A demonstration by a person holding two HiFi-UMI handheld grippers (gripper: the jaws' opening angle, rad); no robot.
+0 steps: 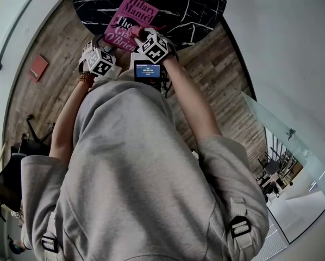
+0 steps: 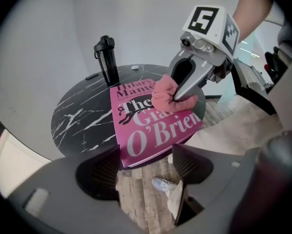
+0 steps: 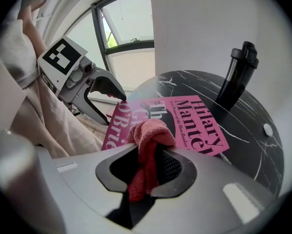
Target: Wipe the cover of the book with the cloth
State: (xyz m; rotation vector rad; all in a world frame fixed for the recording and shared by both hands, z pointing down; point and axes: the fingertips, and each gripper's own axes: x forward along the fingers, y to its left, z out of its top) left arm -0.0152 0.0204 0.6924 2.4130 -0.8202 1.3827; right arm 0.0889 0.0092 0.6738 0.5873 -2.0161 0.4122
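Book overhangs the table edge; right claw presses cloth on it.

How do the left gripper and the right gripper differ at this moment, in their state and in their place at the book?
The left gripper has its fingers apart and holds nothing, while the right gripper is shut on the pink cloth. The right gripper presses the cloth onto the cover of the book, while the left gripper is at the book's near edge. Both point toward the book.
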